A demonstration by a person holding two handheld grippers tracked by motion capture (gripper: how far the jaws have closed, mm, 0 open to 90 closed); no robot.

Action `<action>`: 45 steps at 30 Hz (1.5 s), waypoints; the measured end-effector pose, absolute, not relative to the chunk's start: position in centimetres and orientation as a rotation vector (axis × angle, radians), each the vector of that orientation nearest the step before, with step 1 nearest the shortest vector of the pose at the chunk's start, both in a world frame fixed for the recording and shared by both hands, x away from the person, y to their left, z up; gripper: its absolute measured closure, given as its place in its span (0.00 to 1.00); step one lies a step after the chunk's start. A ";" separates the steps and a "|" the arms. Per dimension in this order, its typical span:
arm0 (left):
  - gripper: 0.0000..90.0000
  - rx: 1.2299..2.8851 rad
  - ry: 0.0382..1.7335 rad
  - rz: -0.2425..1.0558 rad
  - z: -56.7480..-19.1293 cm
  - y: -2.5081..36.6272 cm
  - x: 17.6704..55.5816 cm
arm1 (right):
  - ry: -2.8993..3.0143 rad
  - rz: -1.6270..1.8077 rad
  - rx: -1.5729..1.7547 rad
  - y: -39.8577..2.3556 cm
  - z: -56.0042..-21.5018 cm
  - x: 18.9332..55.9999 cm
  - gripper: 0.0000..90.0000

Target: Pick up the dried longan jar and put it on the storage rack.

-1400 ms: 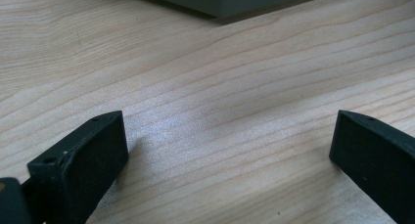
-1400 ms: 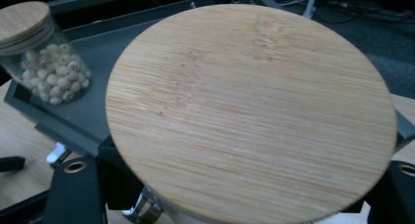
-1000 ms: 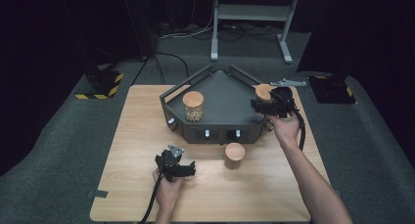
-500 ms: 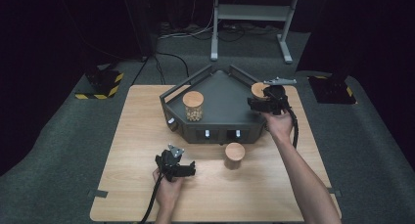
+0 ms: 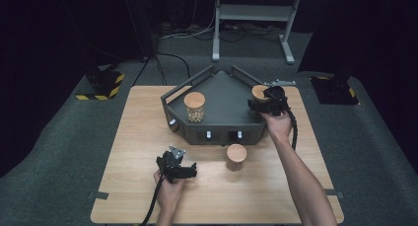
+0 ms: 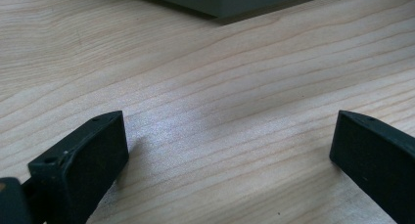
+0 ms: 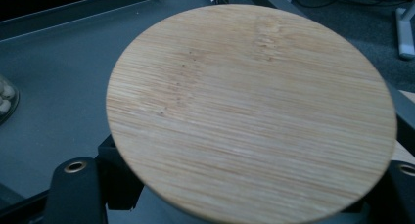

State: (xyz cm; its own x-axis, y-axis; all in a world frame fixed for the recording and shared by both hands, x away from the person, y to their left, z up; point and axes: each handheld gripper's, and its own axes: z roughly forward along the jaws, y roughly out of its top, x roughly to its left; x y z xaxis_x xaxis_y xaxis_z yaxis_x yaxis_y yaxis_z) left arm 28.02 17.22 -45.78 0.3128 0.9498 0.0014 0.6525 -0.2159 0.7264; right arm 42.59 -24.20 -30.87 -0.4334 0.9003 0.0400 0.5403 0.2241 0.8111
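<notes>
The right gripper was clenched on a jar with a round wooden lid, holding it at the right corner of the dark grey tray. In the right gripper view the lid lay between the two black jaws, tilted slightly, with the tray's floor behind it; whether the jar's base touched the tray could not be told from these angles.

A second jar, wood-lidded and filled with pale pieces, stood upright in the left part of the tray. A third jar stood on the bench just in front of the tray's front wall.

The left gripper rested low over the bench near its front edge, well apart from all three jars. Its jaws stood wide and released, with bare wood between them.
</notes>
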 end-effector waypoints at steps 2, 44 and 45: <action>0.01 1.957 1.414 0.610 -45.8 17.2 28.0 | 2.068 1.088 1.320 -24.1 -31.1 42.7 0.28; 0.01 1.957 1.414 0.611 -45.8 17.2 28.0 | 2.114 1.089 1.262 -24.4 -32.2 43.3 0.25; 0.01 1.957 1.414 0.611 -45.8 17.2 28.0 | 2.115 1.100 1.266 -24.6 -32.2 43.4 0.23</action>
